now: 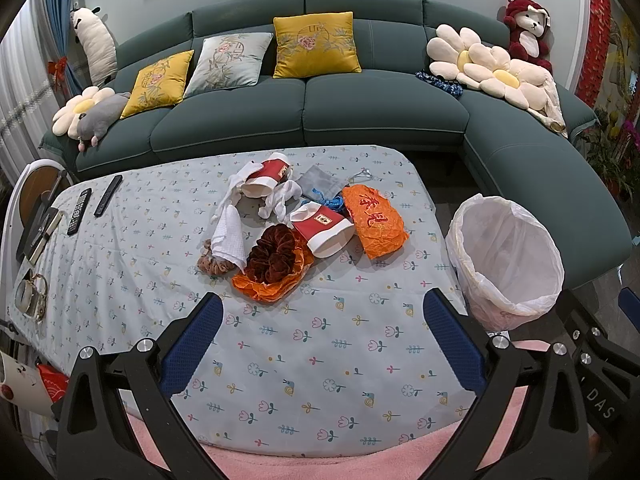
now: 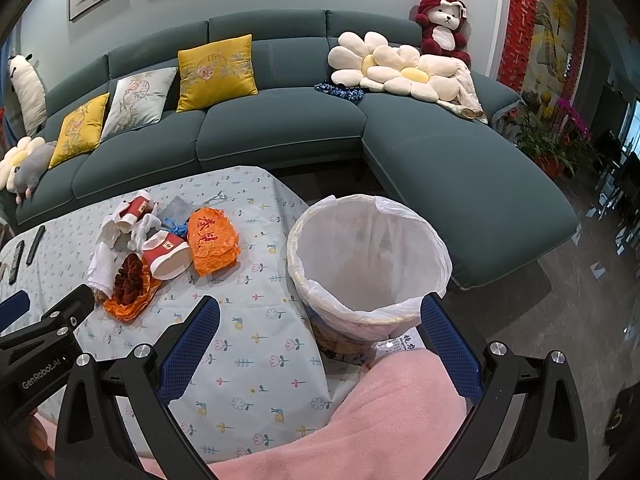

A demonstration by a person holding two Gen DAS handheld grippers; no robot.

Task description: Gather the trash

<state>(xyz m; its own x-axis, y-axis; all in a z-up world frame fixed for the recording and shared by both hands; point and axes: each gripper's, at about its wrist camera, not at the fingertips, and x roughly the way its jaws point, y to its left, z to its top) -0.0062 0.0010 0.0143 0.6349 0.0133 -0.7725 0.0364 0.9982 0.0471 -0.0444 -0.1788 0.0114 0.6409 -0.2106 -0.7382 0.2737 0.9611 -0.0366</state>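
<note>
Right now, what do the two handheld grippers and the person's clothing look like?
The left gripper and right gripper match: black angular frames with silver bolts and blue textured finger pads. The left one reads "GenRobot.AI" in white in the right wrist view. Fluffy pink fabric, likely the person's clothing, fills the foreground.

A teal sofa [image 1: 360, 112] holds yellow cushions [image 1: 316, 46]; two remotes [image 1: 94, 204] lie on the tablecloth [image 1: 300, 340].

The right gripper [image 2: 320, 340] hangs with its blue fingers spread wide apart, holding nothing, above the near rim of a wastebasket [image 2: 372, 312] lined with a white plastic bag [image 2: 360, 252]. Left of it, on the floral tablecloth [image 2: 256, 364], lie an orange wrapper [image 2: 212, 246], red-and-white paper cups [image 2: 168, 254] and crumpled tissues [image 2: 104, 264].
</note>
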